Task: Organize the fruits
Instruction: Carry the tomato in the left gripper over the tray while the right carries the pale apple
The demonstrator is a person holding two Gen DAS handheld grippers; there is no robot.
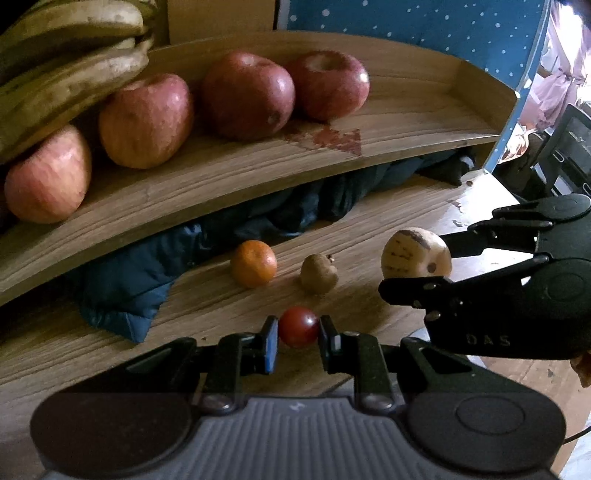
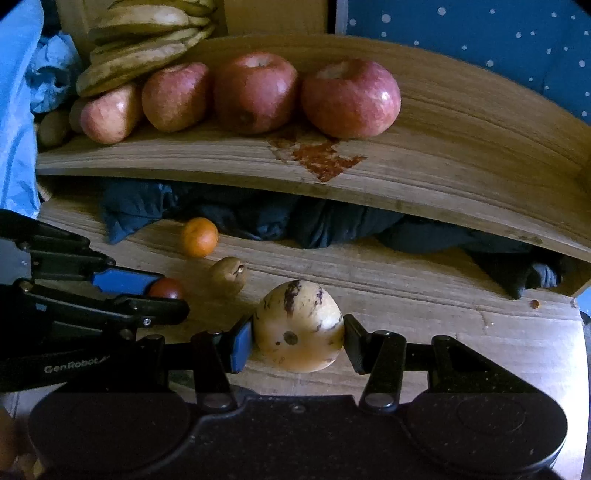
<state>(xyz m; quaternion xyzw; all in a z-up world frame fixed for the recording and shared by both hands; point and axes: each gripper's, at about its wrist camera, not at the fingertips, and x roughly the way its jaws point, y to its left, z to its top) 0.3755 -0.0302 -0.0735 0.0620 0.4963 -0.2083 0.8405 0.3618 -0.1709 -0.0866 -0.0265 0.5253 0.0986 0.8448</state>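
Observation:
My left gripper [image 1: 298, 332] is shut on a small red cherry tomato [image 1: 298, 326] just above the wooden table [image 1: 388, 218]. My right gripper [image 2: 298, 338] is shut on a pale yellow spotted fruit [image 2: 298, 326], which also shows in the left wrist view [image 1: 415, 257]. An orange tangerine [image 1: 253, 263] and a small brown fruit [image 1: 318, 273] lie on the table ahead of both grippers. Several red apples [image 1: 248, 95] and a bunch of bananas [image 1: 70, 66] sit on the raised wooden shelf [image 1: 406, 122].
A dark blue cloth [image 1: 207, 236] is stuffed under the shelf. A red stain [image 2: 321, 158] marks the shelf top. A blue dotted panel [image 1: 424, 22] stands behind. The right gripper body [image 1: 517, 280] sits close to the right of the left gripper.

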